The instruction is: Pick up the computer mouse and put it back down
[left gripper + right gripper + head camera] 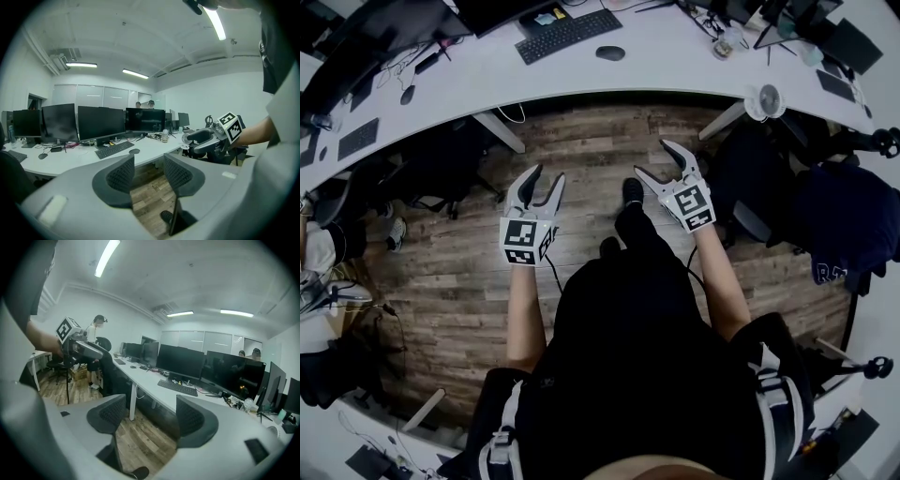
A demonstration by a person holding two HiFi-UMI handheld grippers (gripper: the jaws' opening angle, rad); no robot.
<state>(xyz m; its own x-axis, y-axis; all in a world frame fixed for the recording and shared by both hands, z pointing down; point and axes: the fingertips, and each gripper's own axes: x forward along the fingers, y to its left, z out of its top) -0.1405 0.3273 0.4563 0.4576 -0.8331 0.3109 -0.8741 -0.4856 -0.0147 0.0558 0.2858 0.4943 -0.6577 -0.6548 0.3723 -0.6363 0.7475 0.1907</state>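
The dark computer mouse (610, 52) lies on the white desk (675, 70), just right of a black keyboard (568, 35). In the left gripper view the mouse (134, 151) sits beyond the keyboard (114, 149), far past the jaws. My left gripper (548, 175) hangs over the wooden floor, short of the desk edge, open and empty. My right gripper (652, 157) is held level with it to the right, also open with nothing between its jaws. Both are well short of the mouse. Each gripper view shows only floor between its own jaws.
A row of dark monitors (101, 123) stands behind the keyboard. A small white fan (766, 98) sits at the desk edge on the right. Dark office chairs (853, 220) stand at the right and at the left (441, 169). People stand far back (97, 324).
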